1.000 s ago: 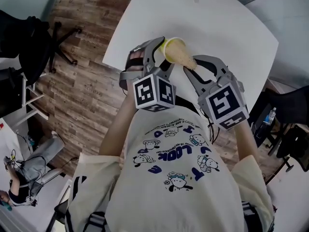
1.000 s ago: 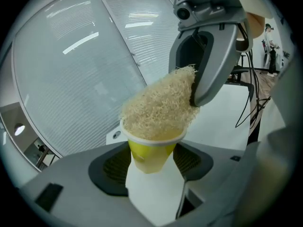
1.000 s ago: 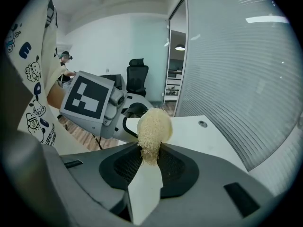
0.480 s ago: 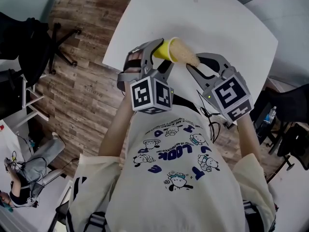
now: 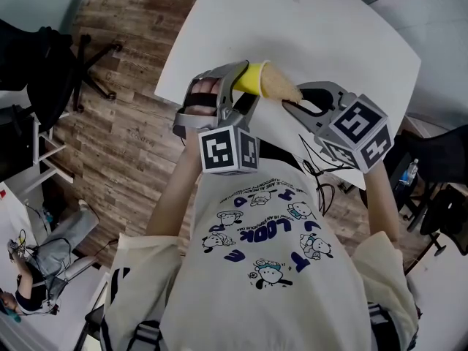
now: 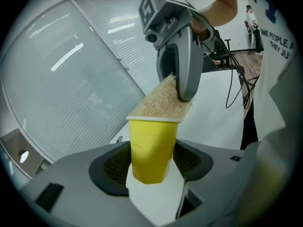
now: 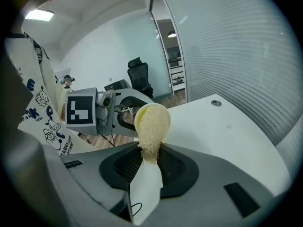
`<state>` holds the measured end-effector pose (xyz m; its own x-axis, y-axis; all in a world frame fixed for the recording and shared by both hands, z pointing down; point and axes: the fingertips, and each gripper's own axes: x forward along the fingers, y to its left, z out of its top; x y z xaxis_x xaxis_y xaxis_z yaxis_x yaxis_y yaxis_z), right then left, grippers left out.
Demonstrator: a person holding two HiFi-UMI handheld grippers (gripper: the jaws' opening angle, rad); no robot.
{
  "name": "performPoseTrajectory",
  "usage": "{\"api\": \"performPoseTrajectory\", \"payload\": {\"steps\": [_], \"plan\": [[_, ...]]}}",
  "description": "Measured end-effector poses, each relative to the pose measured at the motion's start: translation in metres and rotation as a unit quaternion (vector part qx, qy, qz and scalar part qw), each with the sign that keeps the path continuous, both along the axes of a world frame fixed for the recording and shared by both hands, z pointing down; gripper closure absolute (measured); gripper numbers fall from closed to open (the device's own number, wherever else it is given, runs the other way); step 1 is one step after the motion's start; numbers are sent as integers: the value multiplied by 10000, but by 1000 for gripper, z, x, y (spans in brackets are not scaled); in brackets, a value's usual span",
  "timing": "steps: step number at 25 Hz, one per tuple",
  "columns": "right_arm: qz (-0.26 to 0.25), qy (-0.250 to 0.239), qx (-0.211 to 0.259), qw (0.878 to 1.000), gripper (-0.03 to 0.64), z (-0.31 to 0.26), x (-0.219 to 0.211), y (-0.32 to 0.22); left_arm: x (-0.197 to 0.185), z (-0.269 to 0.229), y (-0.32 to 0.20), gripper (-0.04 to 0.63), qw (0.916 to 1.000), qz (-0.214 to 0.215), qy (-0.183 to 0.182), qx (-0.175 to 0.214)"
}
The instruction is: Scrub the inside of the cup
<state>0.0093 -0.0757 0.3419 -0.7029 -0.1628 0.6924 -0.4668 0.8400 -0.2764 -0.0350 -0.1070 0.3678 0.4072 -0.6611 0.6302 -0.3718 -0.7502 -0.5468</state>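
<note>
A yellow cup (image 5: 251, 77) is held sideways above the near edge of the white table (image 5: 314, 28), and my left gripper (image 5: 240, 79) is shut on it. In the left gripper view the cup (image 6: 152, 148) stands between the jaws, mouth pointing away. A tan fibrous sponge (image 5: 282, 87) fills the cup's mouth and sticks out of it. My right gripper (image 5: 292, 105) is shut on the sponge's outer end. In the right gripper view the sponge (image 7: 152, 131) runs from the jaws into the cup's rim (image 7: 138, 113). The inside of the cup is hidden.
Wooden floor (image 5: 124, 123) lies left of the table. A black office chair (image 5: 44, 64) stands at the far left and another (image 7: 140, 77) by the glass partition. Cables (image 5: 322, 189) hang under my right gripper. The person's printed shirt (image 5: 270, 254) fills the lower head view.
My right gripper has turned and shifted right, its marker cube now higher. The cup has tipped, showing more of its yellow side. The left gripper's cube has dropped slightly.
</note>
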Motion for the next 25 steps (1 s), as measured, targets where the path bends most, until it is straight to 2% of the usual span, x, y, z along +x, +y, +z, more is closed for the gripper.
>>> {"api": "performPoseTrajectory", "payload": {"steps": [6, 9, 13, 18, 25], "plan": [[-228, 102, -209, 9995, 509, -1, -2, -1, -1, -6, -4, 291, 9991, 178, -242, 284], [-352, 120, -360, 9987, 509, 0, -4, 0, 0, -7, -4, 293, 9970, 356, -487, 479], [-498, 253, -331, 9979, 509, 3, -4, -2, 4, -5, -3, 293, 9930, 629, -781, 628], [-577, 356, -188, 9975, 509, 6, -5, -5, 6, -3, -3, 295, 9913, 855, -841, 537], [-781, 619, 106, 9950, 511, 8, -9, -7, 9, 0, -1, 295, 9894, 1122, -907, 167]]}}
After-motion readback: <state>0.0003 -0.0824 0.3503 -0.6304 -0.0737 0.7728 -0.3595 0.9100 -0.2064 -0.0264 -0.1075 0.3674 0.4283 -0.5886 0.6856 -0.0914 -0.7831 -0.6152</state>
